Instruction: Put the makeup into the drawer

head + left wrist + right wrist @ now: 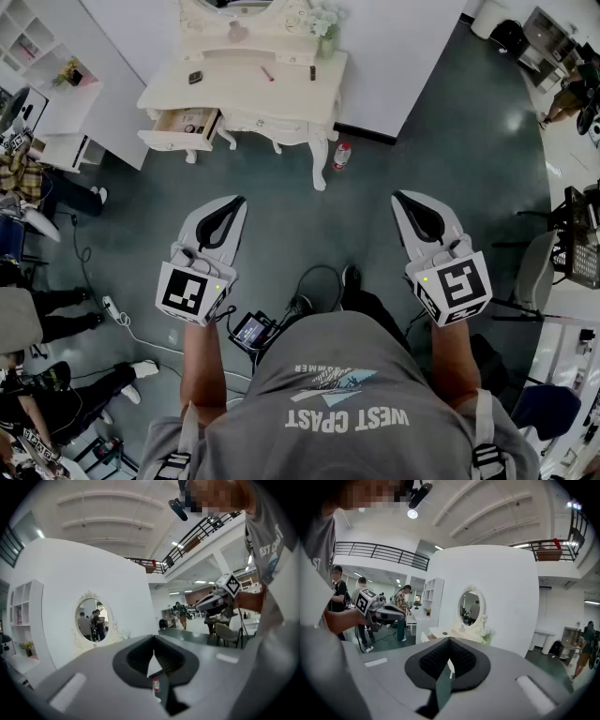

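Observation:
A white dressing table (281,98) stands a few steps ahead, its left drawer (186,123) pulled open. On its top lie a dark compact (195,77), a red stick (267,73) and a small dark item (312,71). My left gripper (239,200) and right gripper (398,197) hang side by side over the dark floor, well short of the table, both shut and holding nothing. The left gripper view shows its jaws (153,638) closed and the oval mirror (92,620). In the right gripper view the jaws (450,640) point at the table (440,632).
A red-capped bottle (342,155) stands on the floor beside the table's right leg. A white shelf unit (56,75) and seated people (28,187) are on the left, with a cable (117,314) and a small device (251,330) near my feet. Chairs (539,272) stand on the right.

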The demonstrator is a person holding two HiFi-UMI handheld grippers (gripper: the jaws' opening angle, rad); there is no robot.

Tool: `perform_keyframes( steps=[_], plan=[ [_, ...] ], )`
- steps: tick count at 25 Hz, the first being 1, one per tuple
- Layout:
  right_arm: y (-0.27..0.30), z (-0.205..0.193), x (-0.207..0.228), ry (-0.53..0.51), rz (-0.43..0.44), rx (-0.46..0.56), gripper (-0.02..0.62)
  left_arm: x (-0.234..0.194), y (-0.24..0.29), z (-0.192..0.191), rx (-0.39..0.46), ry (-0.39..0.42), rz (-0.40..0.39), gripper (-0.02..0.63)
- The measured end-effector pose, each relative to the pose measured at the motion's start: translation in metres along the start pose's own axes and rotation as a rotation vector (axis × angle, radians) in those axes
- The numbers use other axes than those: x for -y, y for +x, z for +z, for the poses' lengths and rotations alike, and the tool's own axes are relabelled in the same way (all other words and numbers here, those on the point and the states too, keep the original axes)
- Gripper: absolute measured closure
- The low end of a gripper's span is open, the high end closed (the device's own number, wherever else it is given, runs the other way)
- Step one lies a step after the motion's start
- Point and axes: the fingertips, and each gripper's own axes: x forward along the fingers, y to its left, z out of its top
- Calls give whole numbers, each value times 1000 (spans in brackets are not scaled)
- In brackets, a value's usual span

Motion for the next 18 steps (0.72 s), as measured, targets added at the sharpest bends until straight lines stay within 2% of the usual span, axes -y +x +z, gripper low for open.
perform_keyframes(
  steps=[18],
  plan=[
    [25,1,-12,18,-25,-8,595,-23,4,-11,25,-2,-43,603]
  ],
)
